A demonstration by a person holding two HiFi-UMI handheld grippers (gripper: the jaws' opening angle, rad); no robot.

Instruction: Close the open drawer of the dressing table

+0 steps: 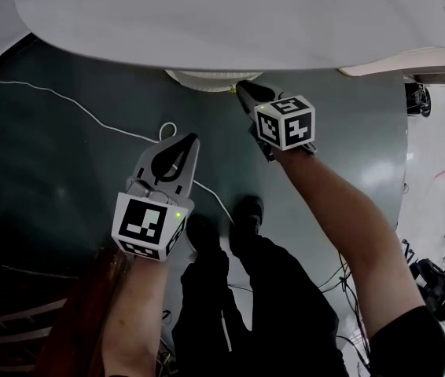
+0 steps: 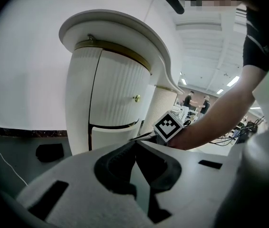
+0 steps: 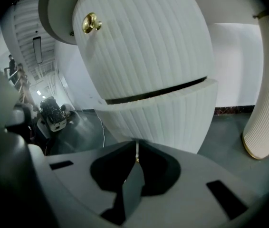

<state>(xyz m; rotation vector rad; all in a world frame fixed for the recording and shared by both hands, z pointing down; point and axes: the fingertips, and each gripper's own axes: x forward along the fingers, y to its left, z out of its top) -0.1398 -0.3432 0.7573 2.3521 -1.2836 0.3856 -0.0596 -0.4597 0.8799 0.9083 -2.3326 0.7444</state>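
No word, number, brand or sign can be read in any of the three views. The only printed marks are black-and-white square patterns on the left marker cube [image 1: 145, 220], fixed to the left gripper [image 1: 189, 140], and on the right marker cube [image 1: 287, 121], fixed to the right gripper [image 1: 240, 86]. These patterns are blocks only, forming no letters or digits.

tabletop [image 1: 207, 14] overhangs both grippers and blocks the way up. right gripper [image 1: 239, 87] is just under its edge, facing the ribbed drawer front [image 3: 163, 115], which juts out past the knobbed panel [image 3: 139, 46] above it. open floor [image 3: 225, 125] lies between that unit and the ribbed leg [image 3: 265, 94]. left gripper [image 1: 190, 139] is over bare floor, with a white cable [image 1: 89, 113] on the floor beside it. person's shoes [image 1: 250, 209] stand between the arms.
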